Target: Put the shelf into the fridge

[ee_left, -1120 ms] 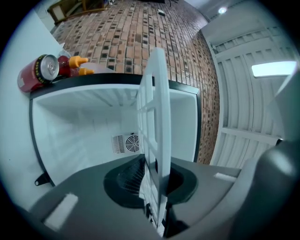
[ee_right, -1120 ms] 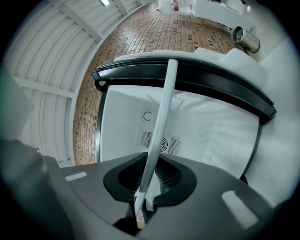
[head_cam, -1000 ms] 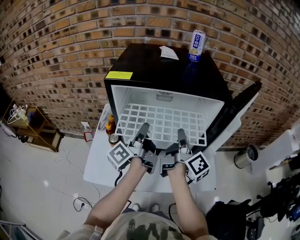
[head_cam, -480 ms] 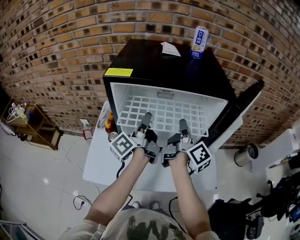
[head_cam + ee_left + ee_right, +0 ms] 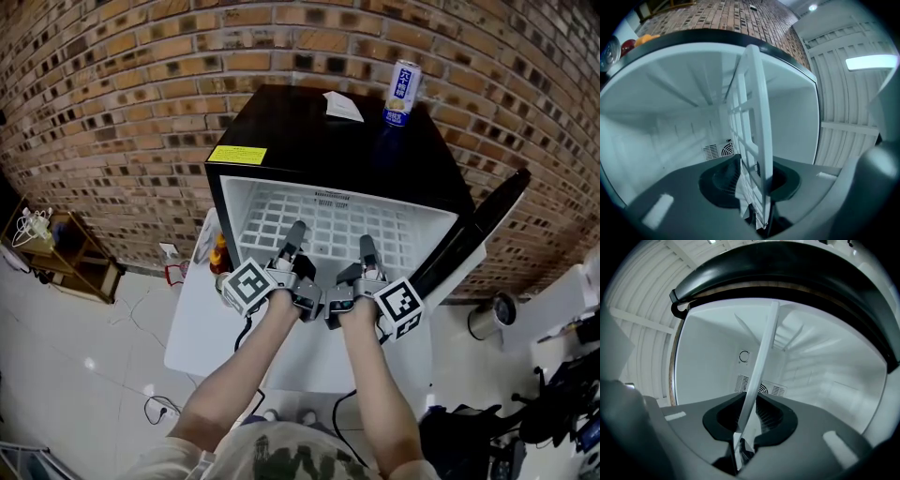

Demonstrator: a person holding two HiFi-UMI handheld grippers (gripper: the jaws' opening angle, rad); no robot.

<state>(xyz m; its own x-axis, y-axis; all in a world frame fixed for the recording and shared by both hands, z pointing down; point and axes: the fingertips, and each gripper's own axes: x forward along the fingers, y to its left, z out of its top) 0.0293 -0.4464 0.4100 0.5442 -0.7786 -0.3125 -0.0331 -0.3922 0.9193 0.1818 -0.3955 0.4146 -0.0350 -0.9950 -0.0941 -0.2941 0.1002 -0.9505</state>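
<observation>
This looks like a makeshift test room, not a kitchen. A bare brick wall (image 5: pixel 141 56) fills the top of the head view. A small fridge (image 5: pixel 309 141) stands on a white surface (image 5: pixel 197 323). Cables (image 5: pixel 159 408) trail over the pale floor (image 5: pixel 66 356) at lower left, and dark gear (image 5: pixel 562 412) crowds the lower right.

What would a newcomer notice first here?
A black mini fridge stands open against the red brick wall, a white plastic grid shelf inside it. The left hand-held gripper, whose jaws have just been opening, and the right hand-held gripper straddle the shelf's front edge. A blue-and-white drink can stands on top.
</observation>
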